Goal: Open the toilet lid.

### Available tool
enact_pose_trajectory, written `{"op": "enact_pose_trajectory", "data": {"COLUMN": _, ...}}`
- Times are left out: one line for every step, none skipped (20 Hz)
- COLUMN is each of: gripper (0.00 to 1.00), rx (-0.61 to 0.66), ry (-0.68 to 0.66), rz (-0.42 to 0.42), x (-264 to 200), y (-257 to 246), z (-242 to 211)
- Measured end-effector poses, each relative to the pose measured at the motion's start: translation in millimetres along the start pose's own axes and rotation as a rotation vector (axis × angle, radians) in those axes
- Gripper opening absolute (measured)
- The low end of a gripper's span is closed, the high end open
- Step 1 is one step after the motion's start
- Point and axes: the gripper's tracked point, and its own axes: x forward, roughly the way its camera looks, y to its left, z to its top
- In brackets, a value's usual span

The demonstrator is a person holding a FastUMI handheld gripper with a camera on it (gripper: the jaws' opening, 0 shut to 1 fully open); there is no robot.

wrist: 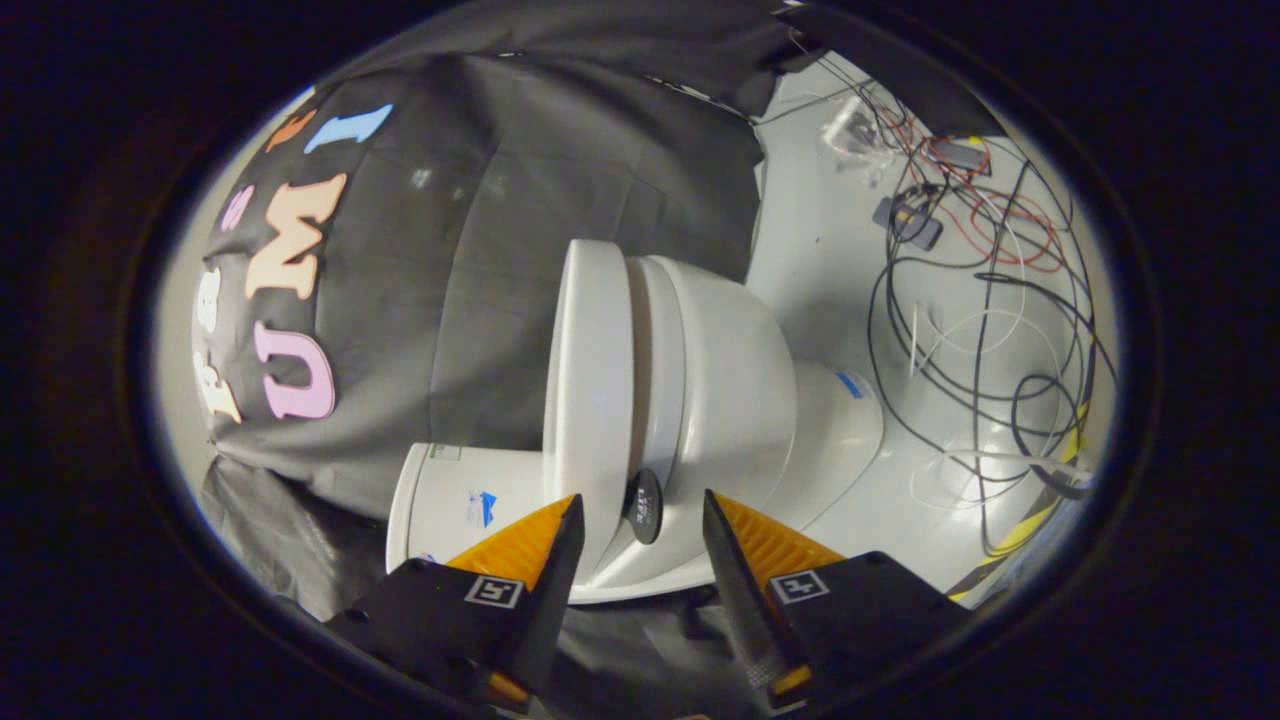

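From my seat the whole scene comes through rolled on its side. Farthest left I see the booth's black cloth wall (520, 200), creased and hanging behind everything. Next comes one white toilet (730, 380), lying sideways in my feed. I count one tank (450, 495) poking out from under the cloth, with a small blue mark on its face, then one toilet lid (590, 390), a flat white slab still closed down against the seat and bowl. One small dark round tab (643, 505) sits at the lid's edge, near the hinge end, just ahead of my gripper's fingers.

My one gripper (640, 535) has two fingers, spread well apart, with nothing clamped between them. The lid's edge and the dark tab sit in the gap just beyond the tips; I cannot tell whether either finger touches the porcelain.

Further right, the bowl narrows to a single base (840, 420) carrying one small blue patch. Beyond it lies the white floor (820, 230), strewn with a tangle of black, white and red cables (980, 300), too knotted to count, and one yellow-and-black striped strip (1030, 520) near the far right.
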Motion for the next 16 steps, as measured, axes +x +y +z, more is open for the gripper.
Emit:
{"op": "enact_pose_trajectory", "data": {"gripper": 0.70, "rx": 0.002, "ry": 0.022, "rz": -0.008, "x": 1.7, "y": -3.2, "z": -4.4}}
{"op": "enact_pose_trajectory", "data": {"gripper": 0.66, "rx": 0.001, "ry": 0.033, "rz": -0.012, "x": 3.8, "y": -2.4, "z": -6.4}}
{"op": "enact_pose_trajectory", "data": {"gripper": 0.61, "rx": -0.001, "ry": 0.032, "rz": 0.011, "x": 6.5, "y": 4.3, "z": -4.8}}
{"op": "enact_pose_trajectory", "data": {"gripper": 0.61, "rx": 0.012, "ry": 0.019, "rz": 0.025, "x": 8.4, "y": 10.7, "z": -0.7}}
{"op": "enact_pose_trajectory", "data": {"gripper": 0.47, "rx": 0.017, "ry": 0.031, "rz": -0.024, "x": 6.8, "y": 7.4, "z": 4.1}}
{"op": "enact_pose_trajectory", "data": {"gripper": 0.32, "rx": 0.010, "ry": 0.036, "rz": -0.070, "x": 11.4, "y": -1.0, "z": -2.0}}
{"op": "enact_pose_trajectory", "data": {"gripper": 0.18, "rx": 0.010, "ry": 0.031, "rz": -0.057, "x": 14.3, "y": 5.3, "z": 0.3}}
{"op": "enact_pose_trajectory", "data": {"gripper": 0.18, "rx": -0.014, "ry": 0.032, "rz": -0.069, "x": 11.6, "y": 11.0, "z": 0.4}}
{"op": "enact_pose_trajectory", "data": {"gripper": 0.18, "rx": -0.071, "ry": 0.042, "rz": -0.089, "x": 11.6, "y": 11.2, "z": -0.1}}
{"op": "enact_pose_trajectory", "data": {"gripper": 0.18, "rx": -0.133, "ry": 0.055, "rz": -0.116, "x": 9.3, "y": 6.3, "z": -0.5}}
{"op": "enact_pose_trajectory", "data": {"gripper": 0.18, "rx": -0.170, "ry": 0.061, "rz": -0.138, "x": 7.5, "y": 5.7, "z": -0.4}}
{"op": "enact_pose_trajectory", "data": {"gripper": 0.18, "rx": -0.182, "ry": 0.058, "rz": -0.150, "x": 9.0, "y": 7.1, "z": 0.1}}
{"op": "enact_pose_trajectory", "data": {"gripper": 0.18, "rx": -0.179, "ry": 0.057, "rz": -0.149, "x": 10.9, "y": 8.8, "z": 1.1}}
{"op": "enact_pose_trajectory", "data": {"gripper": 0.18, "rx": -0.175, "ry": 0.053, "rz": -0.153, "x": 9.8, "y": 9.1, "z": 2.1}}
{"op": "enact_pose_trajectory", "data": {"gripper": 0.18, "rx": -0.177, "ry": 0.055, "rz": -0.155, "x": 10.0, "y": 8.0, "z": 0.7}}
{"op": "enact_pose_trajectory", "data": {"gripper": 0.18, "rx": -0.150, "ry": 0.054, "rz": -0.150, "x": 31.8, "y": -0.6, "z": -23.8}}
